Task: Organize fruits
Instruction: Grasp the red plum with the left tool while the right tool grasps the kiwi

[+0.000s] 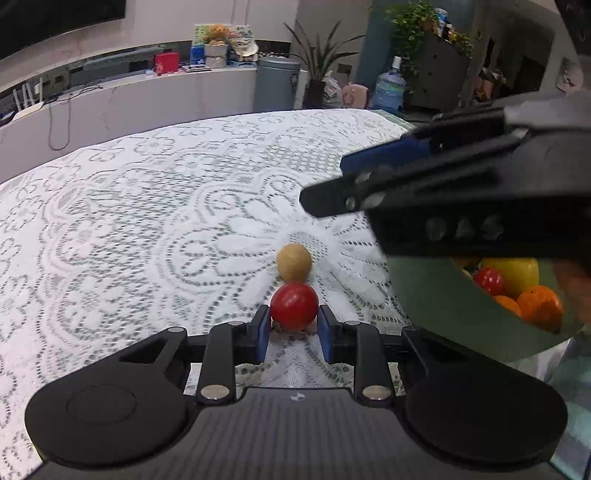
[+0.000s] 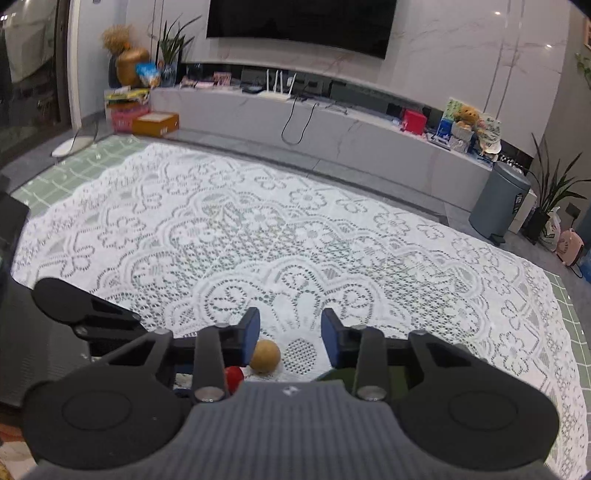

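- the left gripper (image 1: 294, 325) is squeezing the red tomato (image 1: 294, 305); squeeze softly so it won't squish.
- lift slowly, away from the tan fruit (image 1: 294, 263).
- the right gripper (image 2: 290, 334) holds nothing, pads apart.
- go to the green bowl (image 1: 443, 314).

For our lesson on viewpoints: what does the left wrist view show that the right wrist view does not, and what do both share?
Only the left wrist view: the left gripper shut on the red tomato, and the green bowl holding oranges and a yellow fruit.

Only the right wrist view: the right gripper with a gap between its pads, nothing pressed between them, the wall television seen whole, and the green checked cloth beneath the lace.

Both: the tan round fruit, the lace tablecloth and the grey bin.
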`<state>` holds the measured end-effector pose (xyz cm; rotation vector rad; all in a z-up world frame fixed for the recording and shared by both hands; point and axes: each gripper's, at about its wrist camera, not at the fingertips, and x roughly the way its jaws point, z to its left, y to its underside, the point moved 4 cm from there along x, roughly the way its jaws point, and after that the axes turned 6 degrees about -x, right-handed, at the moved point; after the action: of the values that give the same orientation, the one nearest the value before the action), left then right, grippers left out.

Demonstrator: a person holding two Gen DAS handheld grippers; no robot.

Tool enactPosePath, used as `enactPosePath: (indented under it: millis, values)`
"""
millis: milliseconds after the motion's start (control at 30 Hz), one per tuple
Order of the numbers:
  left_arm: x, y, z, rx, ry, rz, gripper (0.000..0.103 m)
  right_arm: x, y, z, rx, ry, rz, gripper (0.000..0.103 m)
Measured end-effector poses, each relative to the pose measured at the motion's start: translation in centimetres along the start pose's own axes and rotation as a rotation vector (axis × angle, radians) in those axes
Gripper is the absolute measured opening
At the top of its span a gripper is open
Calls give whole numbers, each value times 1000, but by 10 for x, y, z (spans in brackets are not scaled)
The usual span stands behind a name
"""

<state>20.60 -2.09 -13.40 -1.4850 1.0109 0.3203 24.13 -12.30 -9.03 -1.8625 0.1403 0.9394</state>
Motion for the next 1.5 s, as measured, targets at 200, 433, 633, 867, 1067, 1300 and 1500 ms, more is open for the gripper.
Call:
enactPosePath:
  millis: [200,433,633,867,1067,1300,1500]
  values:
    - [-12,-7,20,-67,-62,14,30,14,-12,8,-72,1,29,33]
    - [-25,-14,45,-128,-131,13,30,35,-18,15,-117,23,135,33]
    - [-29,-19,60,-223,-112,9,30,47,-9,22,-147,0,255,33]
    - [-27,-19,63,-245,-106,15,30,56,-2,27,-193,-31,329,32]
    - [-26,-18,58,-231,-100,16,30,64,-1,32,-215,-52,353,25]
    - [-24,-18,57,-229,-93,18,30,69,1,34,-215,-65,357,23]
    - [-26,-18,55,-224,-90,13,30,66,1,34,-208,-54,336,23]
